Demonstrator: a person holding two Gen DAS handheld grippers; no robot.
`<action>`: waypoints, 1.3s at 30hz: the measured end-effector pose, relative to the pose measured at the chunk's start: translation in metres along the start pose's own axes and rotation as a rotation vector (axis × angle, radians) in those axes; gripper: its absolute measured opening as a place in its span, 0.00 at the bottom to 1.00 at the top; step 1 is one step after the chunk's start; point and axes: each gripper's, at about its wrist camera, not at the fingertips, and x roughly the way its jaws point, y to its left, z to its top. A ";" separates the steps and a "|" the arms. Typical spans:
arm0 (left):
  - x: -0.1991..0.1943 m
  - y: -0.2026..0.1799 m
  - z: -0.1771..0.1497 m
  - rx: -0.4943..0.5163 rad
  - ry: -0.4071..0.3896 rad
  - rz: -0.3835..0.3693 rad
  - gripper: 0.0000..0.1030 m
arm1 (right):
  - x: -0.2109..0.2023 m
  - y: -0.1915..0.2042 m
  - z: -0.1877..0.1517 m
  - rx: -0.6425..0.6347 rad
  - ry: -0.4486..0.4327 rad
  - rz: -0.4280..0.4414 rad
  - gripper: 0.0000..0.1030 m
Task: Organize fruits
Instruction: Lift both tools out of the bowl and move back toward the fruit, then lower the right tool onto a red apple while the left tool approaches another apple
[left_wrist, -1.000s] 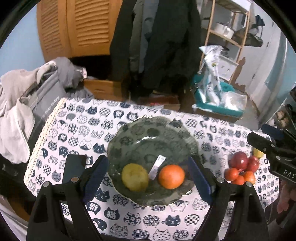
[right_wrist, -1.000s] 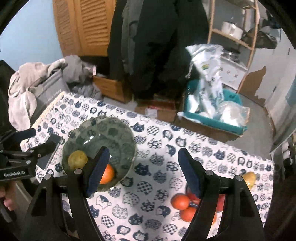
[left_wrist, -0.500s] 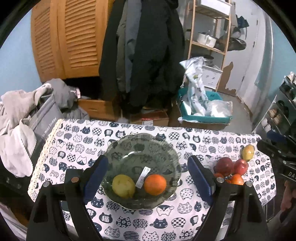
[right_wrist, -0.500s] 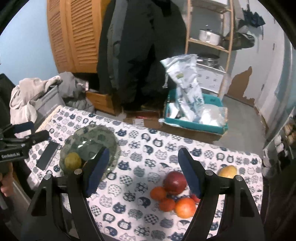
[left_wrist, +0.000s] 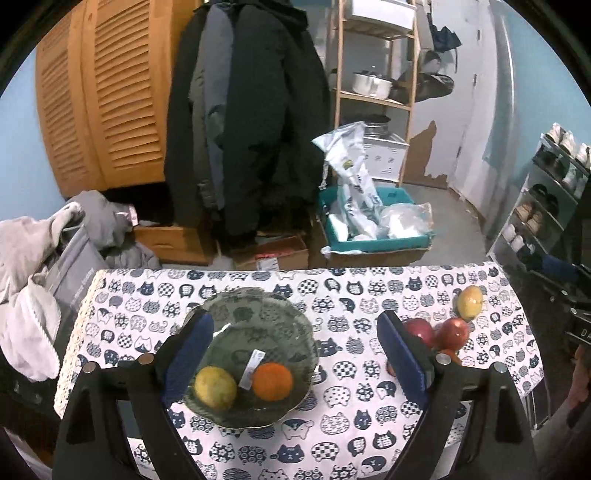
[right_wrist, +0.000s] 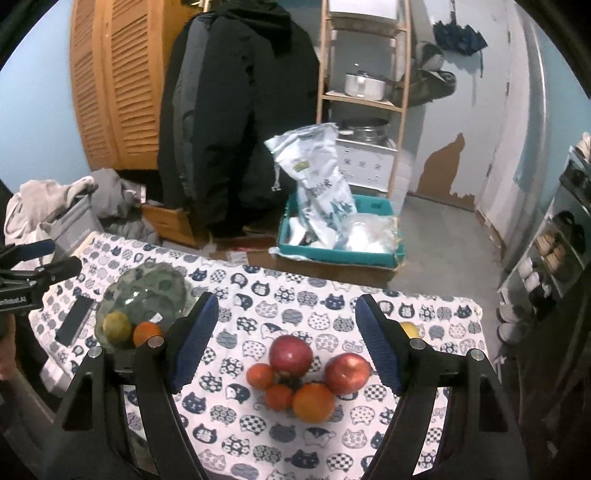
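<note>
My right gripper hangs half-open and empty over the centre-frame fruit pile; that big red apple looks firm, smooth and slippery, so I'd pinch its widest middle.

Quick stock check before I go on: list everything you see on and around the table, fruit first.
bowl: one, grey-green glass, left part of the table
lemon-like fruit: one, yellow-green, in the bowl
orange: one, in the bowl beside it, a white label between them
apples: two, red, on the cloth at the right
small fruits: three, orange-red, in front of the apples
yellow fruit: one, alone near the right edge
phone: one, black, left of the bowl
tablecloth: one, white with cat print
coats: dark, hanging behind
teal box: one, on the floor, holding bags
left claw: open, above the bowl
right claw: open, above the loose fruit
</note>
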 end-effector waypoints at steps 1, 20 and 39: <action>0.000 -0.004 0.001 0.006 -0.002 -0.003 0.89 | -0.001 -0.003 -0.001 0.006 0.000 -0.002 0.75; 0.034 -0.055 0.006 0.070 0.053 -0.028 0.92 | 0.024 -0.055 -0.021 0.107 0.076 -0.049 0.75; 0.125 -0.096 -0.015 0.087 0.236 -0.045 0.92 | 0.097 -0.088 -0.058 0.154 0.271 -0.089 0.75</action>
